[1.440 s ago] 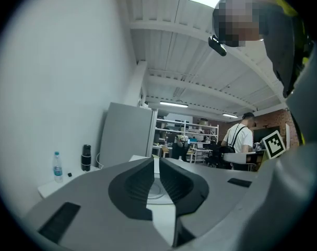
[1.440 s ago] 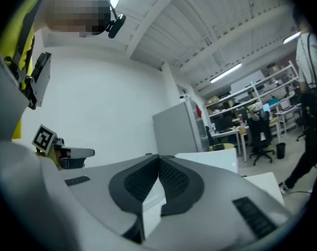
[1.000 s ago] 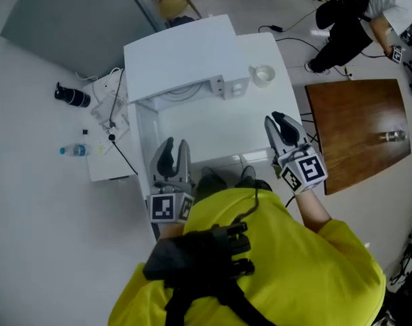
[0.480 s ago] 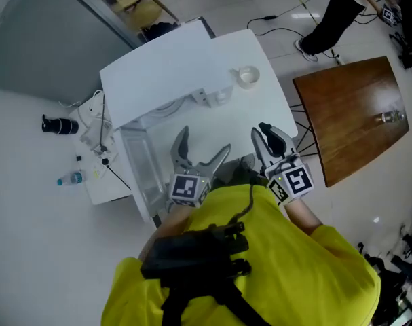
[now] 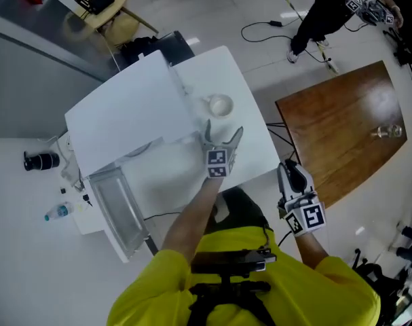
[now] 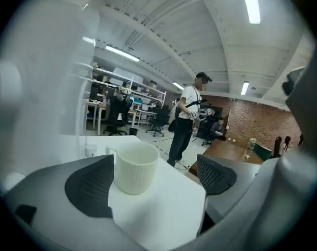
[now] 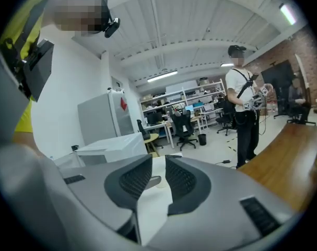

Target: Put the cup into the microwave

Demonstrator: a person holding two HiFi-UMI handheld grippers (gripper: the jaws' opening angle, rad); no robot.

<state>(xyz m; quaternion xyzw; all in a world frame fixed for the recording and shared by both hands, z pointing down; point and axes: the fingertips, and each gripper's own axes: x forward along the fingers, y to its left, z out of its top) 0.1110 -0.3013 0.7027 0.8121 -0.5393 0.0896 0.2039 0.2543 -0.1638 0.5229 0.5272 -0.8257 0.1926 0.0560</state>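
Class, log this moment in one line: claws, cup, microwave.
left claw: closing, nothing gripped | cream ribbed cup: upright on white table, ahead of it | right claw: shut, empty | white boxy microwave: door open

The left tongs [image 6: 155, 165] stand wide with their jaws closing. The ribbed white cup [image 6: 136, 167] sits upright on the white surface [image 6: 158, 213] between them, closer to the left pad, and neither pad presses it. Beyond the cup, to its right, a person [image 6: 187, 122] stands.
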